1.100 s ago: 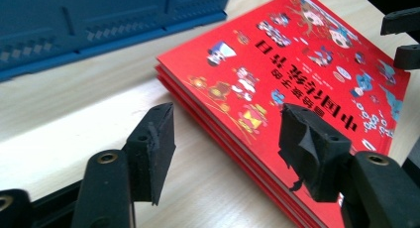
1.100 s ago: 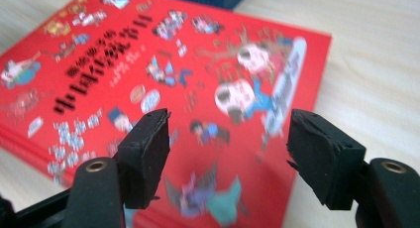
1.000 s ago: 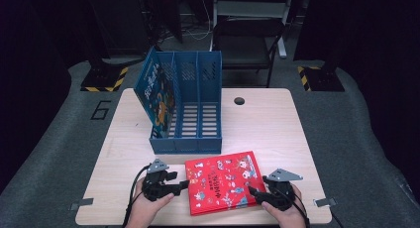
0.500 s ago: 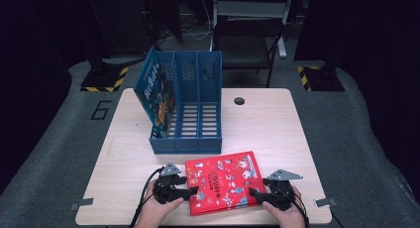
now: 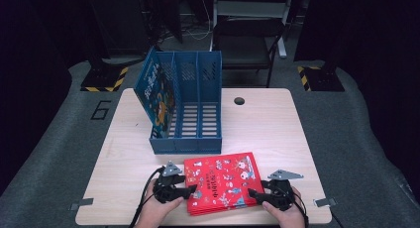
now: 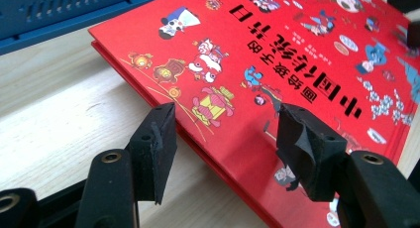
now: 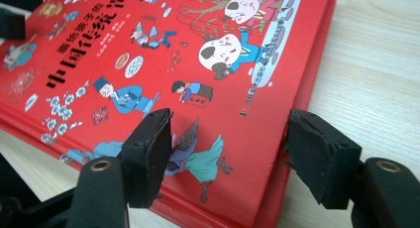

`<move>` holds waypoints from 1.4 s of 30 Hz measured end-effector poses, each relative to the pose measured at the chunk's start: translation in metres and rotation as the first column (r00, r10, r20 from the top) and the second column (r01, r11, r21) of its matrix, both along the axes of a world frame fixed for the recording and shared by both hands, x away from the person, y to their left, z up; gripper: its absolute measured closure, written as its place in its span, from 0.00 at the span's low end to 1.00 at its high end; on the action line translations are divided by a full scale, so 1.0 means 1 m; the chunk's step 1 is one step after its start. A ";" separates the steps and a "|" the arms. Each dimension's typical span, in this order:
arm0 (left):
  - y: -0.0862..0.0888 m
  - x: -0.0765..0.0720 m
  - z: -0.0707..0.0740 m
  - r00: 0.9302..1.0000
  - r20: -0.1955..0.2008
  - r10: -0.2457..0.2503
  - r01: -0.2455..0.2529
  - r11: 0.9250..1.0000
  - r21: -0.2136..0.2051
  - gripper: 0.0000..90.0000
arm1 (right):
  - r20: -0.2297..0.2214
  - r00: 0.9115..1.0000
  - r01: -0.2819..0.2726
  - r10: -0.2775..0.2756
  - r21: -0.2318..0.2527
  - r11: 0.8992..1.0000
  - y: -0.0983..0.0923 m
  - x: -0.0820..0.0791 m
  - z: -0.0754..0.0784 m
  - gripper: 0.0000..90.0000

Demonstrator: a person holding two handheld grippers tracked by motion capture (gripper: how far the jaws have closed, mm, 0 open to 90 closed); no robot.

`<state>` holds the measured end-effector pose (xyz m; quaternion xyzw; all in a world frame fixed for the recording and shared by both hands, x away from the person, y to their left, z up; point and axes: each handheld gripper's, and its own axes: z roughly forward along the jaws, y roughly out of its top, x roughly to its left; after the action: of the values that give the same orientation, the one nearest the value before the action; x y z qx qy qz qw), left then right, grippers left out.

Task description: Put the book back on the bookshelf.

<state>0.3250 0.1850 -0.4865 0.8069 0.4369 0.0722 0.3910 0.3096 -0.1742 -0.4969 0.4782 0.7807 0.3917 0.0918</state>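
Flat red hardcover picture book [image 5: 223,182], glossy cover printed with cartoon figures and black Chinese characters, lies face up on the pale wood-grain laminate desk [image 5: 267,124], near the person's edge, just in front of the blue plastic three-slot file rack [image 5: 190,109]. Rack has slatted floor and perforated walls; a dark blue illustrated book [image 5: 156,96] stands leaning in its leftmost slot. Round dark cable hole [image 5: 239,100] sits in the desk behind the rack. Left gripper [image 6: 225,139], black with blocky matte rubber-like pads: jaws partly open and have just been closing in, straddling the red book's left edge; one jaw is over the bare desk beside the spine-side edge, the other over the cover. Pads don't appear to press on the book. In the high view the left gripper [image 5: 185,191] sits at the book's near-left corner. Right gripper [image 7: 228,143], same black pads: jaws fairly wide and just been closing a bit, straddling the book's right edge near the near-right corner; one jaw above the cover, the other out over the desk past the edge. No clamp visible. In the high view the right gripper [image 5: 257,196] sits at the book's near-right corner.
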 end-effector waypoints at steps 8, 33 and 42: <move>0.008 0.003 0.000 1.000 0.003 0.030 -0.030 1.000 0.003 0.46 | -0.001 1.000 -0.029 0.029 -0.002 1.000 0.010 -0.001 0.001 0.38; 0.023 -0.007 -0.010 0.993 -0.102 0.054 -0.064 0.993 -0.098 0.35 | 0.013 0.989 -0.147 0.147 -0.042 0.988 0.019 -0.018 0.003 0.34; 0.023 -0.010 -0.011 0.994 -0.097 0.042 -0.051 0.994 -0.096 0.34 | 0.037 0.982 -0.177 0.183 -0.118 0.977 0.016 -0.032 0.002 0.41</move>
<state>0.3150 0.2077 -0.4974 0.7787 0.4766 0.0214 0.4075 0.2775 -0.1579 -0.4949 0.3898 0.8396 0.3644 0.1019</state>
